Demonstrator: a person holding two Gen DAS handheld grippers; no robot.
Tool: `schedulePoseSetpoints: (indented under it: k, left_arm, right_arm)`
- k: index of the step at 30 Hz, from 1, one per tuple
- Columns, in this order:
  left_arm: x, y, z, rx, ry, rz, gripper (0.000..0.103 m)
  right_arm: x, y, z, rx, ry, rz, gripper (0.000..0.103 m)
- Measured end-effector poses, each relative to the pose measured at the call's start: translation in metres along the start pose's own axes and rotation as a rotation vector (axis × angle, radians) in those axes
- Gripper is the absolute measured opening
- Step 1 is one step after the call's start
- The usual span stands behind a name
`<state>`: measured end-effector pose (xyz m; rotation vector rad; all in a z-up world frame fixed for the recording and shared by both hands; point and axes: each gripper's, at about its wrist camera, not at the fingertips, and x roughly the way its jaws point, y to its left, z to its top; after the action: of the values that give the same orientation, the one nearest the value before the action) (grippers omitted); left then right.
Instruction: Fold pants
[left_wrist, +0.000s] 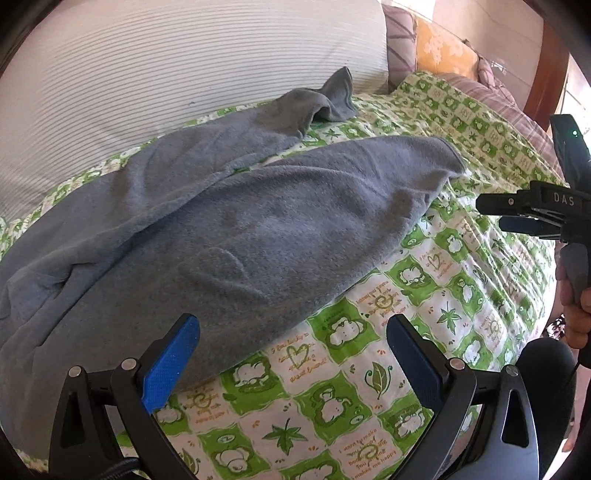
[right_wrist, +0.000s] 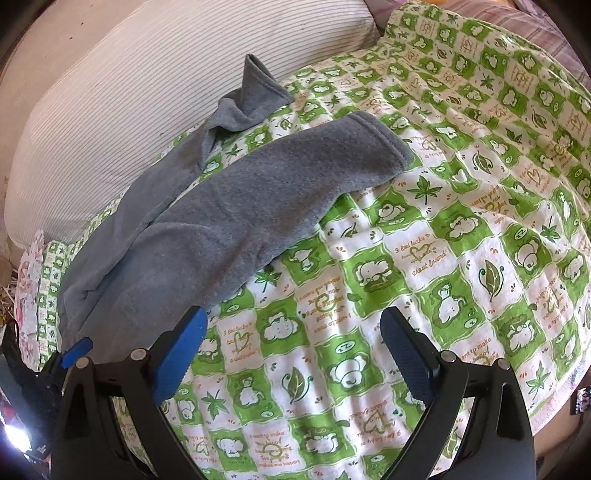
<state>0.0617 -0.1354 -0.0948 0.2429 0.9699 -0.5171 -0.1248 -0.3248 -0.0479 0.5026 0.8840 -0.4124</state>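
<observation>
Grey fleece pants (left_wrist: 207, 229) lie spread on a green-and-white patterned bedsheet (left_wrist: 332, 387). The waist is at the left and the two legs run to the right. The far leg's cuff (left_wrist: 338, 94) is crumpled upward against a pillow. My left gripper (left_wrist: 291, 354) is open and empty, just above the near edge of the pants. My right gripper (right_wrist: 293, 350) is open and empty over bare sheet, to the right of the pants (right_wrist: 207, 218). It also shows at the right edge of the left wrist view (left_wrist: 495, 214).
A white striped pillow (left_wrist: 166, 74) lies behind the pants. An orange cushion (left_wrist: 443, 48) and plaid bedding (left_wrist: 491, 96) lie at the far right. The left gripper's fingertip (right_wrist: 75, 352) shows at the lower left of the right wrist view.
</observation>
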Motion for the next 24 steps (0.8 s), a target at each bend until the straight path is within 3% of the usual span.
schedulePoseSetpoints:
  k: [15,24]
  left_arm:
    - [0.027,-0.01,0.013,0.066,0.017,-0.053,0.102]
    - [0.067,-0.01,0.019,0.117,0.062,0.046,0.101]
  right_arm:
    - [0.018,-0.034,0.021,0.094,-0.025,-0.015,0.095]
    - [0.042,-0.062,0.058,0.153,-0.084,-0.072,0.095]
